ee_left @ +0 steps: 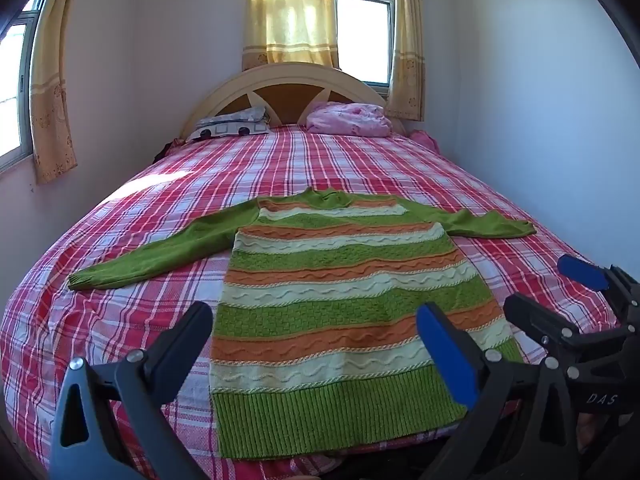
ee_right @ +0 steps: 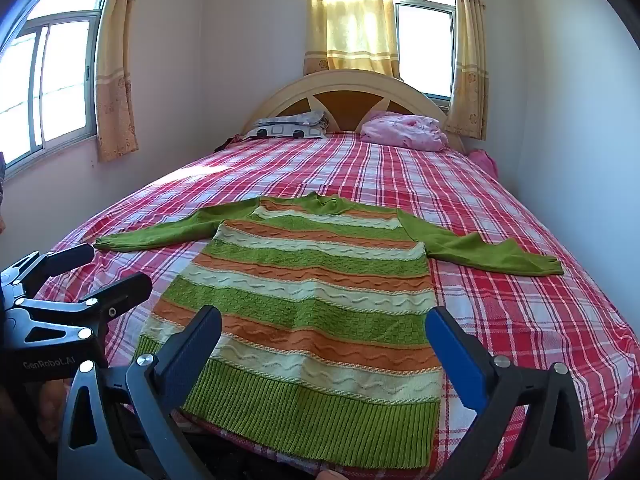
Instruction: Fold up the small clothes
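Observation:
A small knit sweater with green, orange and cream stripes lies flat on the bed, hem toward me, both green sleeves spread out to the sides. It also shows in the right wrist view. My left gripper is open and empty, hovering above the hem. My right gripper is open and empty above the hem too. In the left wrist view the right gripper shows at the right edge; in the right wrist view the left gripper shows at the left edge.
The bed has a red plaid sheet. A patterned pillow and a pink bundle of bedding lie by the headboard. Walls stand close on both sides; curtained windows are behind and at the left.

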Action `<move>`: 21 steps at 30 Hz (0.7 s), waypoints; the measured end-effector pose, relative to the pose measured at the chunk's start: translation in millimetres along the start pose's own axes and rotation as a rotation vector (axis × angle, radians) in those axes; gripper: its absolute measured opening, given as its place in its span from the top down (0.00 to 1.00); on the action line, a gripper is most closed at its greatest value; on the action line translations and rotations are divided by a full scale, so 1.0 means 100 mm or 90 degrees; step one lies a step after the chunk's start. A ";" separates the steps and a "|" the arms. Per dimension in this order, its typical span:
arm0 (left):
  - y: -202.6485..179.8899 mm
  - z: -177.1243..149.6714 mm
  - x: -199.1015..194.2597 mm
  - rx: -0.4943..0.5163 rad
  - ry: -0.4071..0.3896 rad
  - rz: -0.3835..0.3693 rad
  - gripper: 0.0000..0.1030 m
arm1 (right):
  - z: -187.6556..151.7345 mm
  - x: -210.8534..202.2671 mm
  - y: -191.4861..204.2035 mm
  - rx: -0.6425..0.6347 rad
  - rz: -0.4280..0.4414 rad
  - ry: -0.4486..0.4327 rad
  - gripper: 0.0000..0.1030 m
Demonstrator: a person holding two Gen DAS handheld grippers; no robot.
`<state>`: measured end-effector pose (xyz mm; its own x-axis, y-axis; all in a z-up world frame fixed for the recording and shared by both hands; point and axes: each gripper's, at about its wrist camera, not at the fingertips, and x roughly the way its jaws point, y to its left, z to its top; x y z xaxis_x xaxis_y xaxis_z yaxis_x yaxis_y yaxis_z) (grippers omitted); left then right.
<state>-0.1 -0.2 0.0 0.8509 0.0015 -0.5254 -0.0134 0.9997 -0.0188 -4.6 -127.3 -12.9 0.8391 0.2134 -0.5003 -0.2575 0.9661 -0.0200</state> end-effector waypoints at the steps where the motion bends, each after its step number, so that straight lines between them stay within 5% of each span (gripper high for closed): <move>1: 0.00 0.00 0.00 -0.006 0.005 -0.002 0.00 | 0.00 0.00 0.00 0.001 0.001 0.001 0.01; 21: 0.02 0.01 -0.03 0.003 -0.013 -0.001 0.00 | 0.00 -0.01 0.00 0.002 0.001 -0.002 0.01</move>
<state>-1.9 1.5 2.7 0.8611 0.0000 -0.5085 -0.0091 0.9998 -0.0154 -5.8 -127.6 -12.3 0.8404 0.2154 -0.4973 -0.2577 0.9661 -0.0169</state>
